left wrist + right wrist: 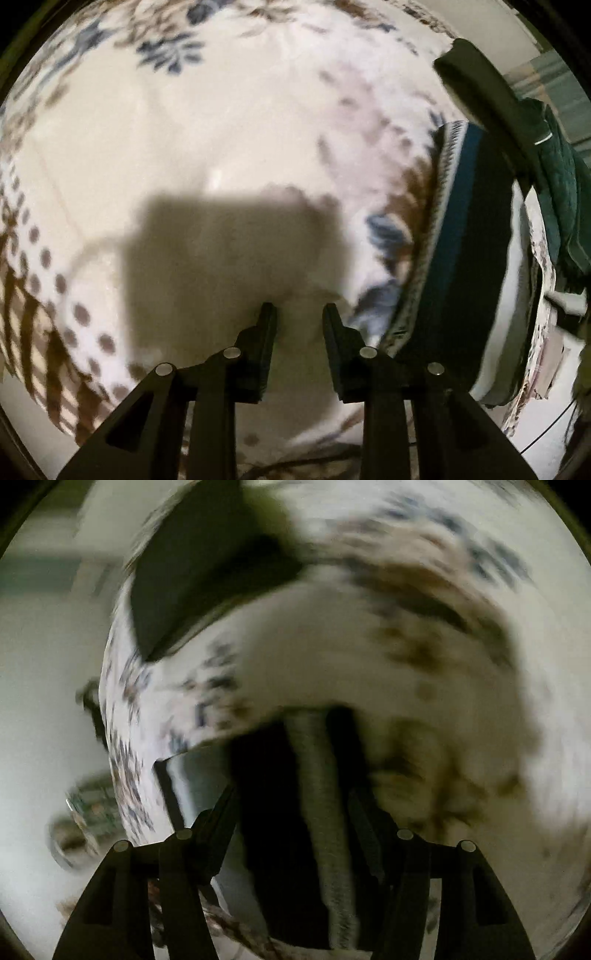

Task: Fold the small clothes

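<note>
A cream bedspread point(229, 122) printed with blue and brown flowers and rows of brown dots covered the bed, and a blocky shadow point(229, 266) lay across its middle. No brand, label or writing could be read anywhere.

In the left wrist view the left gripper point(299, 314) hovered over the bare spread, its jaws spread with a clear gap between them and nothing held. To its right lay one dark garment point(465, 229) with a teal band and a white-patterned ribbed edge, stretched along the side of the bed. Above it sat one dark folded piece point(484, 99), and beyond that a dark green cloth point(557, 177) bunched at the bed's edge. That made three dark textiles in this view.

The right wrist view was badly smeared. There the right gripper point(295, 738) had a dark garment with a pale ribbed strip point(321, 812) running up between its jaws; the cloth filled the gap, and the jaws looked to be pinching it, though the blur hid the tips. A second dark folded piece point(199, 568) lay further off on the floral spread point(424, 646). Only this view showed the pale floor point(44, 709) to the left of the bed and a blurred round greenish object point(88, 812) lying on it.
</note>
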Motion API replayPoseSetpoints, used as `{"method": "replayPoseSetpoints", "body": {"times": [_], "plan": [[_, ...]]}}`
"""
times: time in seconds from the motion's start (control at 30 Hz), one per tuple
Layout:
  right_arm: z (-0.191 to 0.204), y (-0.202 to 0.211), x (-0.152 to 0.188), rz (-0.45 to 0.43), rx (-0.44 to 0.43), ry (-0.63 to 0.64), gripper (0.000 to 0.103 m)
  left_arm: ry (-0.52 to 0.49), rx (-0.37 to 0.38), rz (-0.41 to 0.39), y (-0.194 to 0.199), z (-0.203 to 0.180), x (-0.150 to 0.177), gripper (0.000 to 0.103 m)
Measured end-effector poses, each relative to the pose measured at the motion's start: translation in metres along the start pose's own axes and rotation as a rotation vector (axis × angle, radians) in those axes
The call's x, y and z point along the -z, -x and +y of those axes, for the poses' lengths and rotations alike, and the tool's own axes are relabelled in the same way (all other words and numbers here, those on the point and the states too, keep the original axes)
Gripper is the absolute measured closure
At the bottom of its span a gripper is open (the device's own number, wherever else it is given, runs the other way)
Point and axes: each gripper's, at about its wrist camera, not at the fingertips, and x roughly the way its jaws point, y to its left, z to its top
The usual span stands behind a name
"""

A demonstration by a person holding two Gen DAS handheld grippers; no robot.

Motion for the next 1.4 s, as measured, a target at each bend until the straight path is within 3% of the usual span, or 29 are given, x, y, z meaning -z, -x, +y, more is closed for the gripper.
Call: {"method": "replayPoseSetpoints", "body": {"times": [0.07,0.1,0.13,0.2,0.23,0.27,0.3,0.37,0.43,0.57,0.6,0.63,0.7,0.73,0.87,0.97,1.0,1.03,1.07,1.23,1.4], "plan": [[-0.028,-0.006,-0.001,0.004,-0.029,-0.081,0.04,0.013,0.036,0.011,-0.007,0.003,-0.001,0.068],[-0.036,-0.011,-0.003,0.01,-0.056,-0.094,0.04,0.033,0.082,0.016,-0.01,0.005,-0.002,0.049],[-0.04,-0.017,-0.005,0.011,-0.098,-0.097,0.04,0.063,0.157,0.019,-0.01,0.008,-0.004,0.022],[-0.037,-0.028,-0.009,0.0,-0.19,-0.076,0.04,0.135,0.287,0.028,-0.015,0.013,-0.01,0.001],[-0.035,-0.032,-0.01,-0.006,-0.2,-0.057,0.043,0.153,0.286,0.039,-0.017,0.014,-0.013,0.001],[-0.028,-0.035,-0.012,-0.024,-0.198,-0.028,0.055,0.163,0.275,0.053,-0.02,0.014,-0.015,0.001],[-0.021,-0.038,-0.014,-0.043,-0.191,0.01,0.102,0.163,0.265,0.065,-0.021,0.014,-0.017,0.0],[-0.014,-0.033,-0.018,-0.106,-0.114,0.03,0.1,0.145,0.243,0.078,-0.022,0.011,-0.018,0.0],[-0.023,-0.025,-0.027,-0.17,-0.082,-0.034,0.1,0.116,0.228,0.087,-0.021,0.008,-0.018,0.0],[-0.03,-0.041,-0.03,-0.055,-0.085,-0.041,0.099,0.121,0.215,0.076,-0.022,0.007,-0.017,0.0],[-0.033,-0.038,-0.026,-0.028,-0.067,-0.036,0.092,0.14,0.211,0.06,-0.022,0.007,-0.016,0.0],[-0.034,-0.034,-0.022,-0.017,-0.046,-0.034,0.072,0.159,0.208,0.041,-0.022,0.007,-0.014,0.0],[-0.044,-0.016,-0.002,-0.029,-0.034,-0.046,0.048,0.198,0.193,0.014,-0.023,0.004,-0.014,0.0],[-0.051,-0.007,0.011,-0.033,-0.047,-0.06,0.046,0.207,0.183,0.008,-0.023,0.004,-0.013,0.0],[-0.079,0.004,0.07,0.044,-0.073,-0.125,0.046,0.159,0.123,-0.005,-0.024,-0.009,-0.007,0.0],[-0.099,-0.012,0.109,0.136,-0.1,-0.228,0.046,0.114,0.086,-0.015,-0.021,-0.013,-0.003,0.0],[-0.104,-0.018,0.119,0.158,-0.133,-0.262,0.052,0.112,0.082,-0.02,-0.02,-0.013,-0.001,0.0],[-0.106,-0.019,0.127,0.142,-0.132,-0.275,0.09,0.113,0.082,-0.022,-0.019,-0.013,-0.001,0.0],[-0.105,-0.017,0.131,0.121,-0.113,-0.267,0.095,0.116,0.083,-0.022,-0.018,-0.014,0.0,0.0],[-0.094,0.014,0.143,0.022,-0.037,-0.258,0.096,0.088,0.114,-0.003,-0.009,-0.014,0.0,0.0],[-0.106,0.001,0.145,0.083,0.019,-0.252,0.096,0.034,0.169,-0.004,0.006,-0.018,0.0,0.0]]}}
